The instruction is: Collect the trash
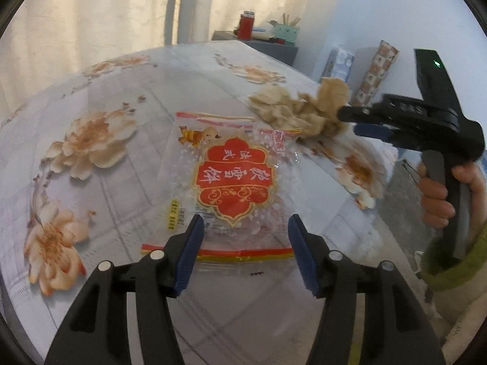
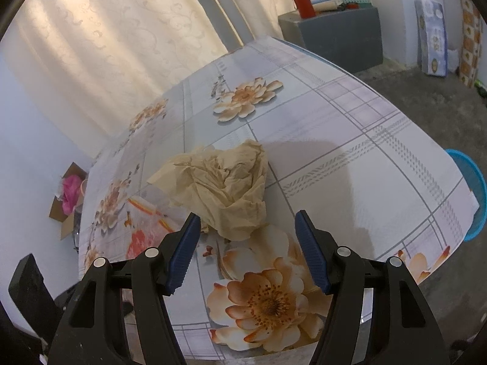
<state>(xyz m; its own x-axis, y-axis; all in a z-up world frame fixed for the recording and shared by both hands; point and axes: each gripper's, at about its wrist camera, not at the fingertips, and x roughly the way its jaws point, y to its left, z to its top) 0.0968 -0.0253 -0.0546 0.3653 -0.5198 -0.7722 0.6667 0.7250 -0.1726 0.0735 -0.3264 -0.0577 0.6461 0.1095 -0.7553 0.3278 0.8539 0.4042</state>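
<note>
A clear plastic snack wrapper (image 1: 234, 179) with a red label lies flat on the flowered tablecloth (image 1: 121, 158). My left gripper (image 1: 245, 234) is open just over the wrapper's near edge, one finger to each side. A crumpled beige paper napkin (image 2: 222, 185) lies on the table beyond the wrapper; it also shows in the left wrist view (image 1: 298, 106). My right gripper (image 2: 246, 228) is open, its fingertips at the napkin's near edge, not closed on it. It shows from the side in the left wrist view (image 1: 353, 121), at the napkin. The wrapper's corner shows left of the napkin (image 2: 146, 231).
A blue plastic bin (image 2: 470, 191) stands on the floor past the table's right edge. A cardboard box with pink stuff (image 2: 68, 197) sits on the floor at the left. A grey cabinet (image 2: 334, 36) with a red flask stands at the back wall.
</note>
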